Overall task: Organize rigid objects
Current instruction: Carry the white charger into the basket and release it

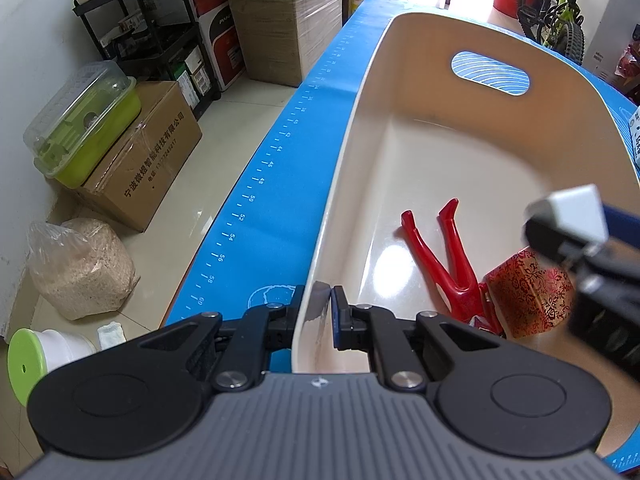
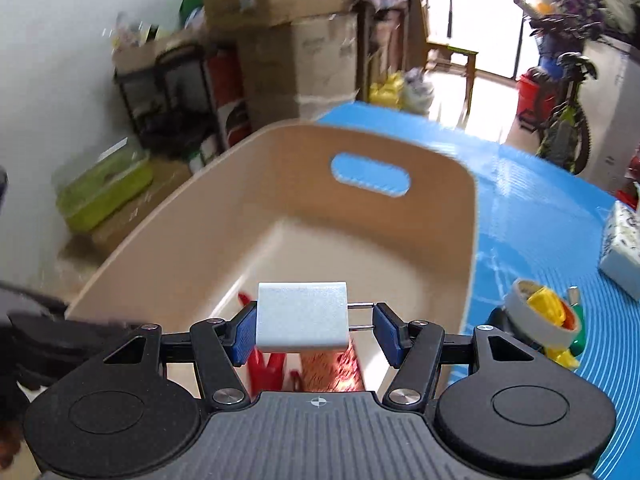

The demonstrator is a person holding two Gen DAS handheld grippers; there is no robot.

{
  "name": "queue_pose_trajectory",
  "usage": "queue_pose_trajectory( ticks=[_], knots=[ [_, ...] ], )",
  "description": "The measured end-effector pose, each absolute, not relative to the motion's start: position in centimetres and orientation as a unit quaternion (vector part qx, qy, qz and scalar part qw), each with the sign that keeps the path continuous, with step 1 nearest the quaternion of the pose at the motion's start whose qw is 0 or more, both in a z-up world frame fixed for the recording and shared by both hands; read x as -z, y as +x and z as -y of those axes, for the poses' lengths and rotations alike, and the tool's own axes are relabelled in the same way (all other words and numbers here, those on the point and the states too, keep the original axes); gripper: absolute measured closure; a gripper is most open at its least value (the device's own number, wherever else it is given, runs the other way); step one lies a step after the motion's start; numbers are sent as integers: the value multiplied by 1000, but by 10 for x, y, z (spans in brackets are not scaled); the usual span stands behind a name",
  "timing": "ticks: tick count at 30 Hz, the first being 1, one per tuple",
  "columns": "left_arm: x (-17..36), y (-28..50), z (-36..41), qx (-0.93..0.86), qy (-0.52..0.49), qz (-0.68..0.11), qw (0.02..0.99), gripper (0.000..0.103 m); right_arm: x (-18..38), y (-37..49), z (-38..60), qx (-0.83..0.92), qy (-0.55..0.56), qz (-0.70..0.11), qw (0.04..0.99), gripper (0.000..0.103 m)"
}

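Mat: a bright blue table mat with white ruler marks lies under everything, spreading out on both sides of the left claw.
Bin: a large beige plastic bin with an oval handle slot stands on the mat, stretching ahead of both claws.
Left claw: the black two-finger left gripper is clamped tight on the bin's near rim, one finger outside the wall, one inside.
Right claw: the right gripper grips a white plastic plug adapter between its blue pads; the left pad presses the block, the right pad meets its two metal prongs. It hovers above the bin's near end.
Red tin: a red, floral-patterned cylindrical tin lies on the bin floor, directly below the right claw.
Red tool: a glossy red plastic two-legged clip lies just left of the tin, touching it.
Tape roll: a grey tape roll with yellow and green plastic toy pieces sits on the mat outside the bin, right of the right claw.
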State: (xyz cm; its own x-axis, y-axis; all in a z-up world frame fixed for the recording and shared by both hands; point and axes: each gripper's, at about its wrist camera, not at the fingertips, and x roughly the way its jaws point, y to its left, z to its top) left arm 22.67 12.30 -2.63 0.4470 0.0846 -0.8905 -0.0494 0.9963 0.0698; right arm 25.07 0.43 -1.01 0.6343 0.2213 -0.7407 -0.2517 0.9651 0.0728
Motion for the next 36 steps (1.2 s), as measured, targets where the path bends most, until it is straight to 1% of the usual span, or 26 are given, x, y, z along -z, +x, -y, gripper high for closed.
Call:
queue_pose_trajectory(
  ticks=[4,9,10,11,12,15,17,19,21,26,29,36],
  knots=[
    [25,227,-123,-39,19,-524,851,89,18,249,-20,-131,-71,-420,895,38],
    [25,227,-124,-40,20,-524,851,89,20,248,-24,-128,-89,-423,892,37],
    [25,227,-124,-40,21,-524,851,89,20,247,-23,-130,-86,-424,892,37],
    [25,227,-124,-40,21,-524,851,89,19,248,-23,-131,-83,-424,892,32],
    [25,227,-124,-40,21,-524,850,89,18,248,-23,-132,-80,-425,892,31],
    [25,227,-123,-40,21,-524,850,89,14,250,-18,-137,-67,-428,891,29],
    [25,227,-123,-40,20,-524,850,89,10,251,-13,-136,-53,-429,891,24],
    [25,227,-123,-40,19,-525,850,89,5,251,-3,-130,-29,-431,893,23],
    [24,227,-123,-40,19,-525,850,89,-4,250,7,-125,-4,-425,897,19],
    [25,227,-122,-40,18,-525,850,89,-25,244,36,-109,37,-394,912,18],
    [25,227,-123,-40,18,-525,850,89,-33,241,50,-84,41,-376,922,16],
    [25,228,-123,-40,17,-526,850,89,-24,246,91,-36,64,-380,922,16]
  ],
)
